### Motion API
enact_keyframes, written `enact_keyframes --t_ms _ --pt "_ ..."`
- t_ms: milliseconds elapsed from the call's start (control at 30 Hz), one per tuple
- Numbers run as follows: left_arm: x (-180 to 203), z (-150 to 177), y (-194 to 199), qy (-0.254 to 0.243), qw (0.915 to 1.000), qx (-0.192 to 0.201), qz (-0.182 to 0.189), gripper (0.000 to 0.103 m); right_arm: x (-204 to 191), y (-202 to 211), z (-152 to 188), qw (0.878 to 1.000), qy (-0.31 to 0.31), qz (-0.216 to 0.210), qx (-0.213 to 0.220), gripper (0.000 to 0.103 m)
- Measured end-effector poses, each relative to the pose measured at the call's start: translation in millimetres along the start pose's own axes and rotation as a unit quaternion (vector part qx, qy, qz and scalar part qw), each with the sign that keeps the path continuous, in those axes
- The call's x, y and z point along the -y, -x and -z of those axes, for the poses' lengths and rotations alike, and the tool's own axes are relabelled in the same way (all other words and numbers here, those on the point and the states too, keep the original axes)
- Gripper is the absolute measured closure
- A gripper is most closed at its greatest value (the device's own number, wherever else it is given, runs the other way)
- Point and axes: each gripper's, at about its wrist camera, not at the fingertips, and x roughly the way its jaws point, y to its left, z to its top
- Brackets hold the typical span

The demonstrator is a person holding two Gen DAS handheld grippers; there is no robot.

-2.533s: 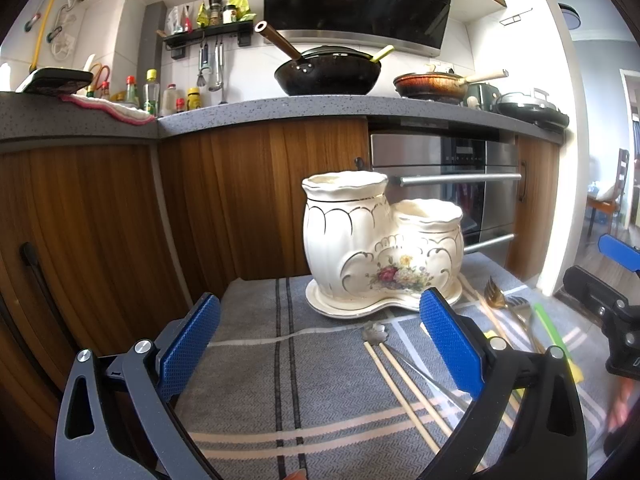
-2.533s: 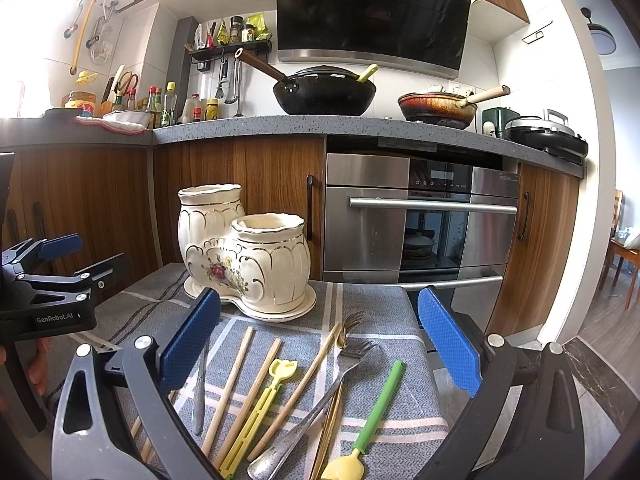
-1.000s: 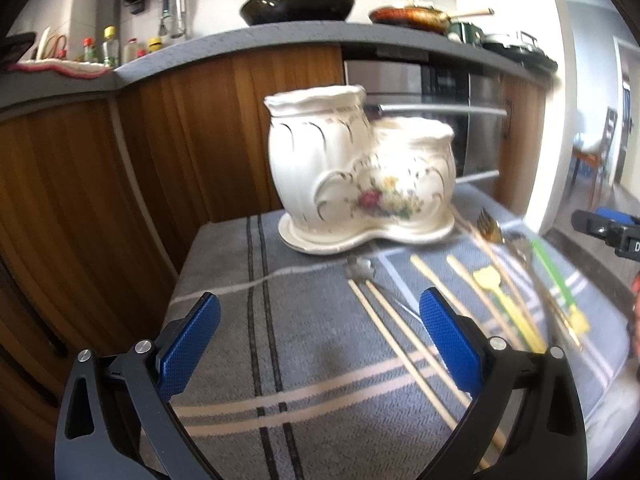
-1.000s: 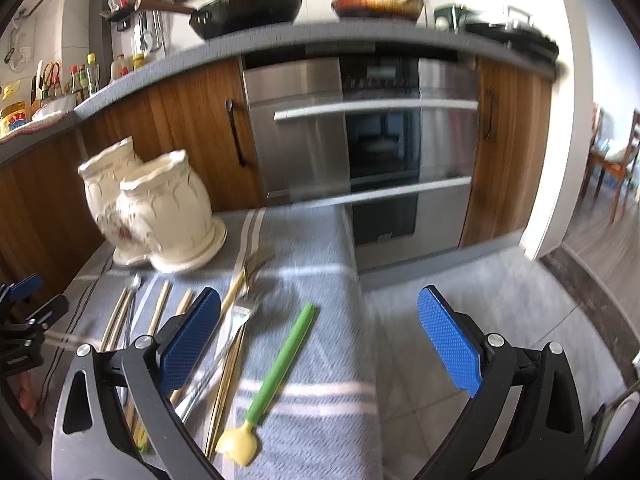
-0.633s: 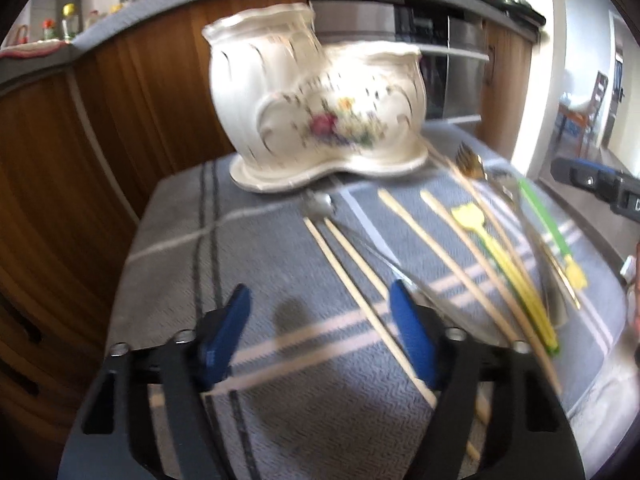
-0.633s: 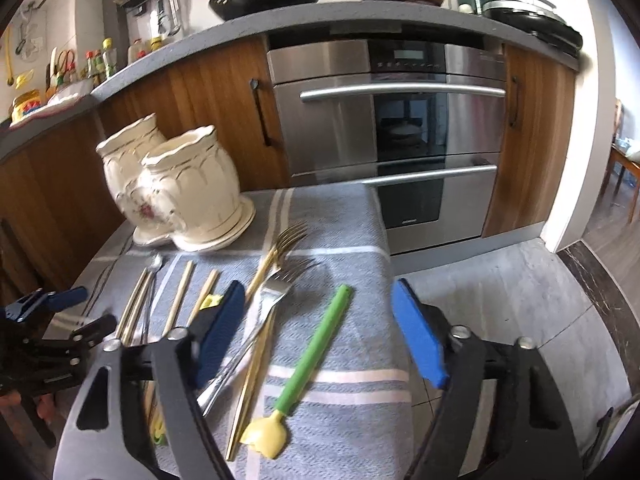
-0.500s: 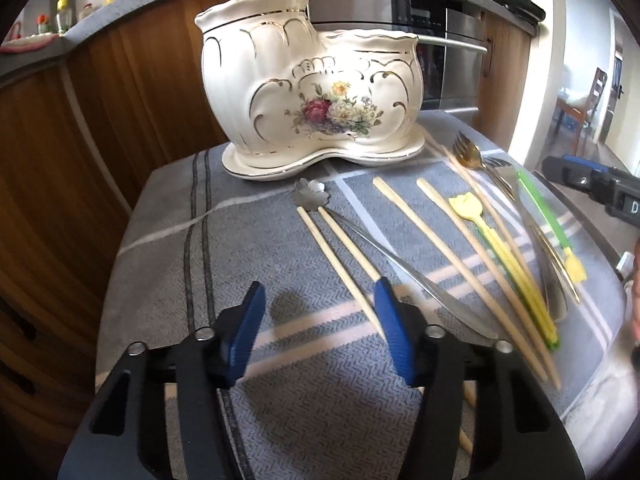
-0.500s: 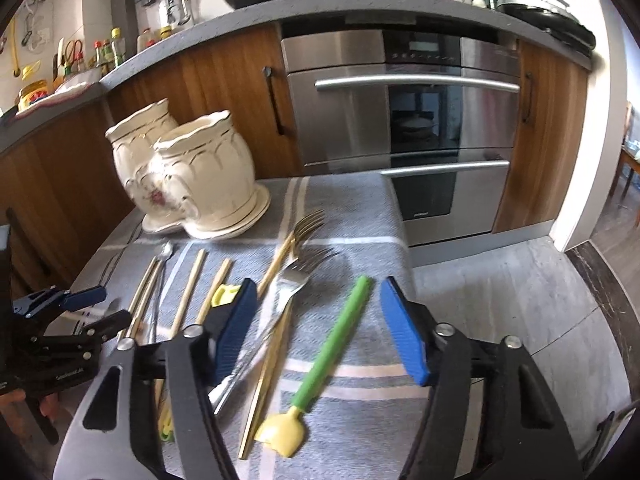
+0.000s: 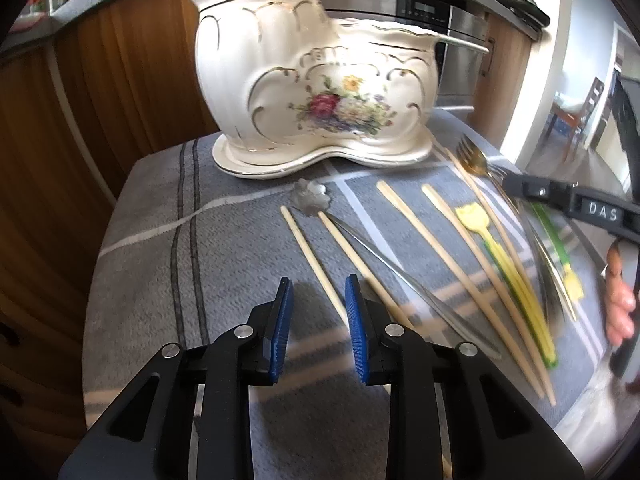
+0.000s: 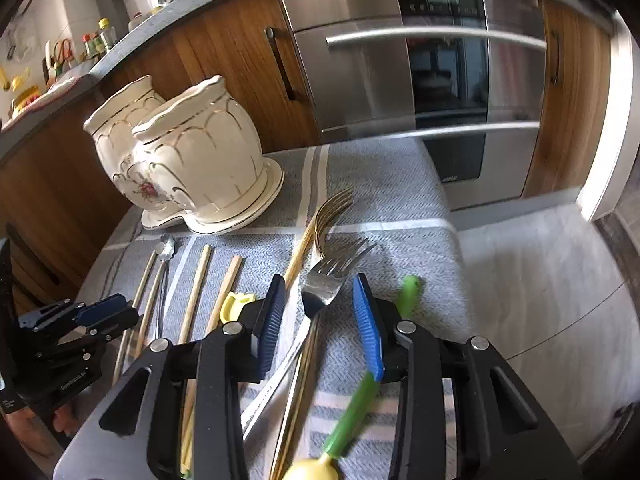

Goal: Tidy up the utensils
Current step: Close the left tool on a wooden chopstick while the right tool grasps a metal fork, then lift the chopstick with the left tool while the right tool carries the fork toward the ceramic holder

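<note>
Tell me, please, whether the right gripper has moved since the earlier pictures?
Yes. The right gripper has come down and forward toward the grey striped cloth, its jaws narrowed around the silver fork; the ceramic utensil holder now looms nearer.

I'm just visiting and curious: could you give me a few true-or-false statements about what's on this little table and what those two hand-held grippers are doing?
1. The ceramic holder has utensils standing in it. False: none show in it; they lie on the cloth.
2. The right hand-held gripper straddles the silver fork. True.
3. The left hand-held gripper grips a chopstick. False: nothing sits between its fingers.
4. A gold fork lies on the cloth. True.
</note>
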Motion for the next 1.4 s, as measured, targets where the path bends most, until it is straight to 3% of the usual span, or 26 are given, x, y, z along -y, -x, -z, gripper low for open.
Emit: enact_keyframes --t_ms 200,267,367,567,767,933,1000,1233,1400 --pt "-0.5 -3.7 -3.5 0.001 1.0 -0.001 -0.004 0.075 3.7 -2.8 -2.4 1.0 -0.015 -0.013 0.001 0.084" --pt "1.1 -0.6 -2.1 -0.004 0.9999 0.004 -0.011 0.083 1.7 -3.1 -1.7 1.0 -0.009 -0.012 0.002 0.093" --pt "2.5 0.0 -0.5 -0.01 0.9999 0.009 -0.007 0.095 -0.1 0.9 -2.0 1.0 -0.005 -0.017 0.015 0.094" --pt "1.2 -0.8 1.2 -0.008 0.9998 0.02 0.0 0.098 -5.5 18.8 -2.8 0.998 0.003 -0.039 0.058 0.097" --pt "-2.4 -1.8 17.4 -0.001 0.9981 0.061 0.003 0.098 -16.3 44.6 1.9 0.992 0.029 -0.061 0.11 0.1" --pt "-5.9 -1.3 27.7 0.003 0.9972 0.075 -0.002 0.099 -28.8 69.2 9.0 0.985 0.054 -0.057 0.155 0.101" --pt "-6.4 1.0 25.3 -0.002 0.9981 0.059 -0.018 0.099 -33.2 77.8 12.1 0.981 0.064 -0.055 0.172 0.101" --pt "-15.6 3.4 14.4 -0.009 0.9992 -0.037 0.011 0.099 -42.6 89.1 14.9 0.978 0.079 -0.062 0.184 0.101" --pt "-13.9 2.1 11.9 -0.023 0.9974 -0.068 0.005 0.097 -39.4 99.1 15.3 0.973 0.08 -0.073 0.202 0.101"
